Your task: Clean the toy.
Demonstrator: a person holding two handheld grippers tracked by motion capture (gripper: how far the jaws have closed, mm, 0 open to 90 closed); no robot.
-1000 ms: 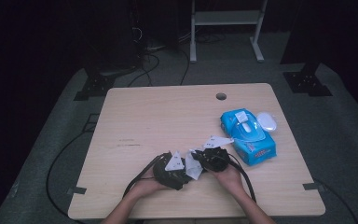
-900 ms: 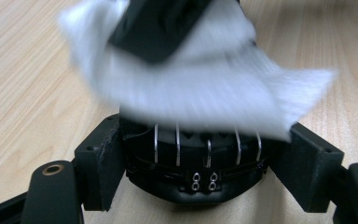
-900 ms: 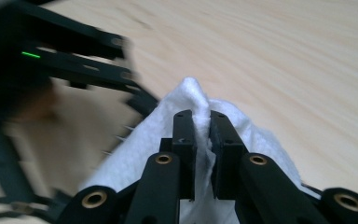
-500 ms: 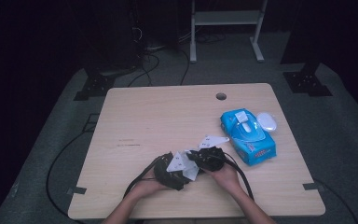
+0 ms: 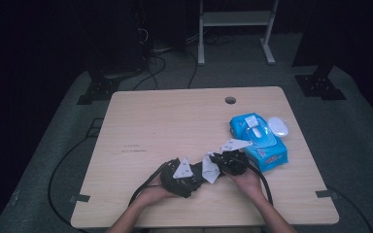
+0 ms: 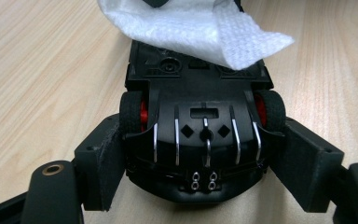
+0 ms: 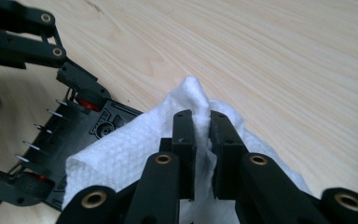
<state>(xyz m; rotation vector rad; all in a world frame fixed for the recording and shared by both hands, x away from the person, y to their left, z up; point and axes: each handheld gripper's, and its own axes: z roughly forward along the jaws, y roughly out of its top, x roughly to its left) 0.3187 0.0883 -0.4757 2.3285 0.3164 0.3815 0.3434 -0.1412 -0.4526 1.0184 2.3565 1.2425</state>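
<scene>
— Fingers on the left gripper?
— Clamped on an upturned black toy car, near the table's front edge.
— And the right gripper?
— Nearly closed, pinching a white wipe draped over the car's far end.

A black toy car with red wheel hubs and silver pins lies under a white, dimple-textured wipe on the pale wood-grain table, beside a blue wipe pack.
</scene>
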